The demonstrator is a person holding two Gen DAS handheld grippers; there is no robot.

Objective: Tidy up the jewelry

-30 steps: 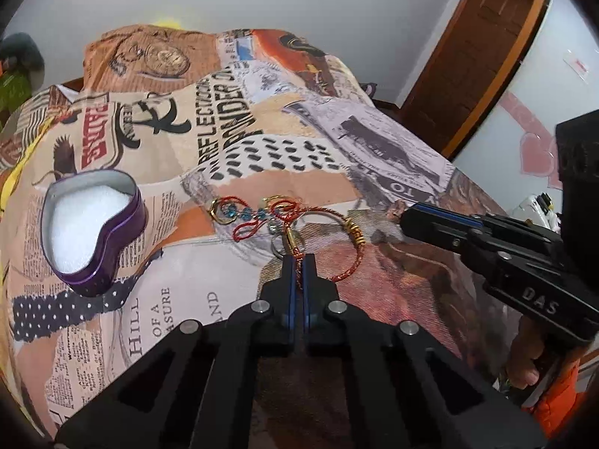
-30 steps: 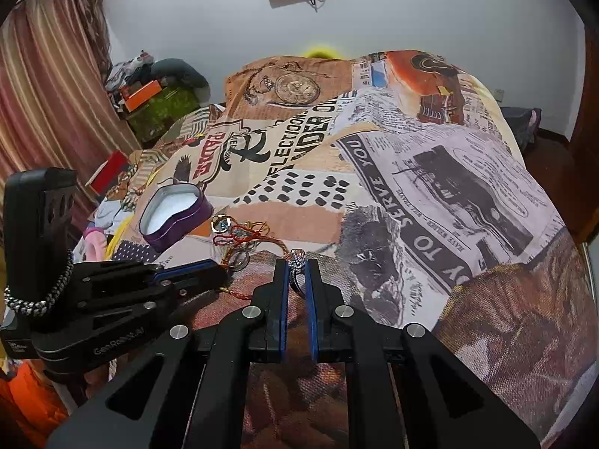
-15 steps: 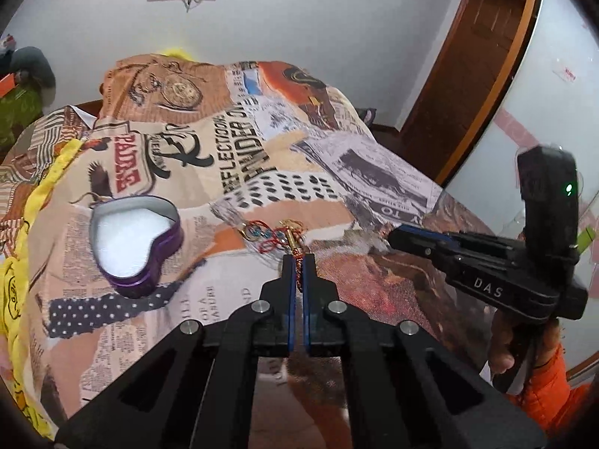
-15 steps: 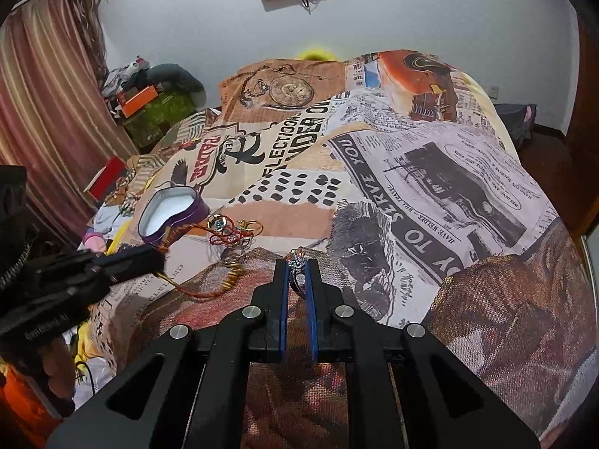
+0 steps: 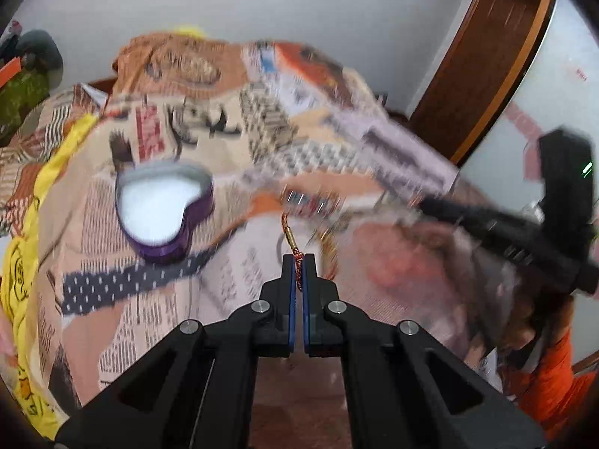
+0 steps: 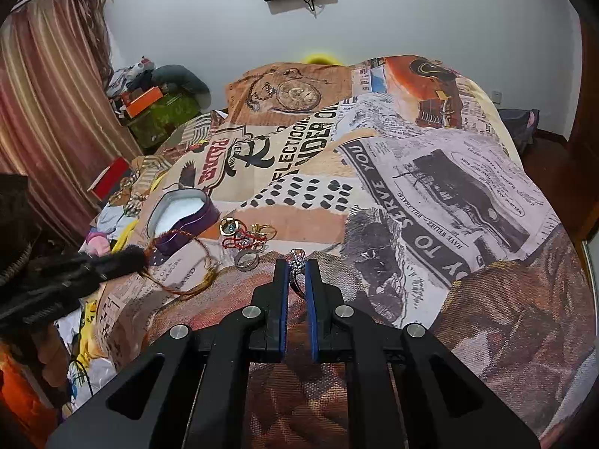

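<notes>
While the left tongs (image 5: 298, 262) stay out of it, let's be clear on the grip: they are clamped on a red-and-gold twisted cord bangle (image 5: 290, 237), its gold bead clasp jutting just past the tips. In the right view that bangle (image 6: 179, 262) hangs as a big loop from the blurred left tongs (image 6: 140, 258), above the bedspread. The heart-shaped purple tin with white lining (image 5: 164, 205) lies ahead and to the left of those tongs, near but not under them, its point facing the camera. So the carry, by my reading, goes forward-left, and the left hand is clearly the nearer one to the tin.

Over on the right, the right tongs (image 6: 296, 267) are pinched on a sparkly silver stone ring (image 6: 297, 256), held just above the patchwork newspaper-print bedspread (image 6: 411, 172). The tin (image 6: 183, 213) sits well to their left.

Count it up: one tin, one bangle in the air, one ring in the right tongs. Still on the bed between tin and ring, a small cluster: a gold ring with a blue stone (image 6: 229, 226), a plain silver band (image 6: 246, 260), and a red-and-gold tangle (image 6: 251, 237) I can't separate into pieces.
</notes>
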